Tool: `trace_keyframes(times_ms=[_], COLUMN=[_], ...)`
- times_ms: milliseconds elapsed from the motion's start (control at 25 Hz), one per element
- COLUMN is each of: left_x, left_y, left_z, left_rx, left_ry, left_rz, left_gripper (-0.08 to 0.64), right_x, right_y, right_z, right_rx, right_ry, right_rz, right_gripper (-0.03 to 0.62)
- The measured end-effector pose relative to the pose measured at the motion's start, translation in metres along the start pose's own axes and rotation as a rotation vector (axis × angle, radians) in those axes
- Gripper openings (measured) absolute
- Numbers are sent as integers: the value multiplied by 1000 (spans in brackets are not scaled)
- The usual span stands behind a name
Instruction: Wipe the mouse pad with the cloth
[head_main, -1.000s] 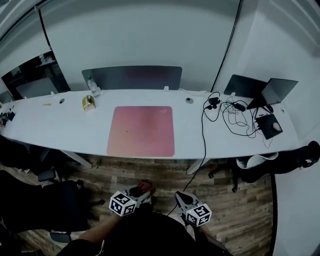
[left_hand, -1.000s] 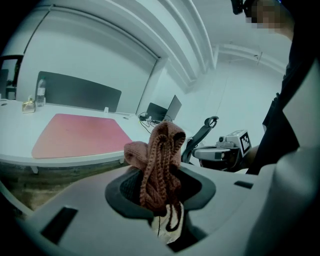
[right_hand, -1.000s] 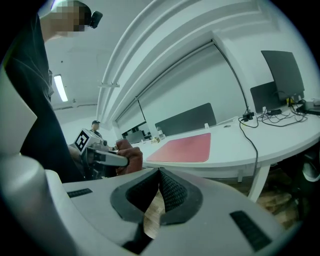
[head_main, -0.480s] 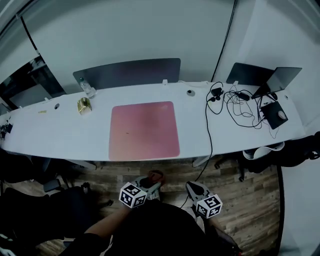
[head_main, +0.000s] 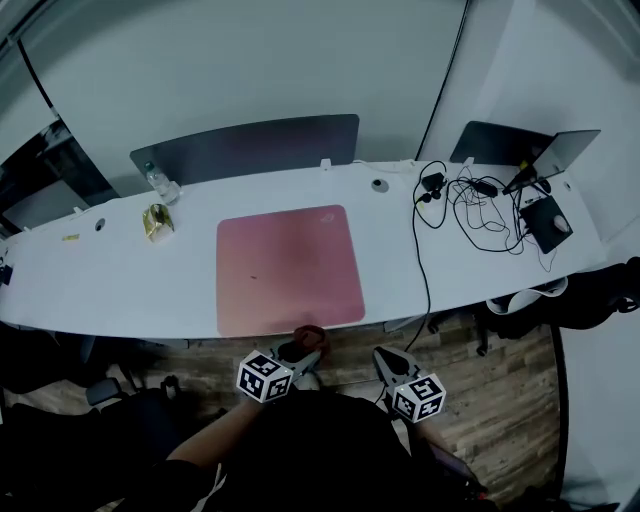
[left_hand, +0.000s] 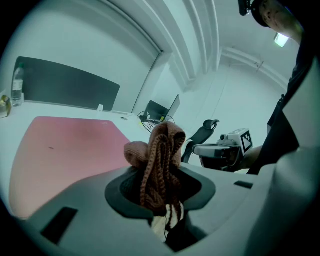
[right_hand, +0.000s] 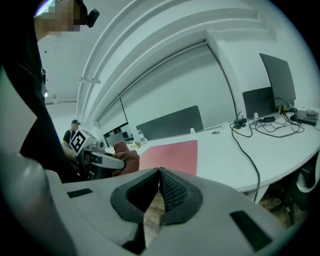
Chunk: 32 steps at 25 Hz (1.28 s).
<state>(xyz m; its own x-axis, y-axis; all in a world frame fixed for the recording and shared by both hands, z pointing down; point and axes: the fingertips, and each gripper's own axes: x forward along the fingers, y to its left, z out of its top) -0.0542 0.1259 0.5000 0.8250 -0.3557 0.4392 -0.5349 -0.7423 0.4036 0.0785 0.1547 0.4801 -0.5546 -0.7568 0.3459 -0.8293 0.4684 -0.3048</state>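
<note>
My left tongs (head_main: 300, 348), clamped on the cloth (left_hand: 159, 155), sit nearer the mouse pad (head_main: 288, 265) lying straight ahead; right tongs (head_main: 384, 358) clenched empty.

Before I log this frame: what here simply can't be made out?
- Speck on the mouse pad: head view, too small to call dirt or print.
- Gold object on the desk: head view, too small to identify.
- Cloth: left gripper view, bunched in the left gripper's shut jaws, so its full shape is hidden.
- Desk's left end: cut off by the head view's edge.
</note>
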Motion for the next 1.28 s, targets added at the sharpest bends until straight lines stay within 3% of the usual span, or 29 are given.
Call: trace_keyframes(times_ms=[560, 1280], left_x=[24, 99], left_y=[14, 25], left_z=[8, 8], left_rx=[-3, -110], left_ry=[51, 222], left_rz=[-75, -66], left_gripper=[133, 132], right_x=[26, 50], right_y=[-13, -62], right_z=[13, 28], right_rx=[-1, 52], right_ry=[20, 35], right_rz=[-18, 66], right_gripper=[26, 26])
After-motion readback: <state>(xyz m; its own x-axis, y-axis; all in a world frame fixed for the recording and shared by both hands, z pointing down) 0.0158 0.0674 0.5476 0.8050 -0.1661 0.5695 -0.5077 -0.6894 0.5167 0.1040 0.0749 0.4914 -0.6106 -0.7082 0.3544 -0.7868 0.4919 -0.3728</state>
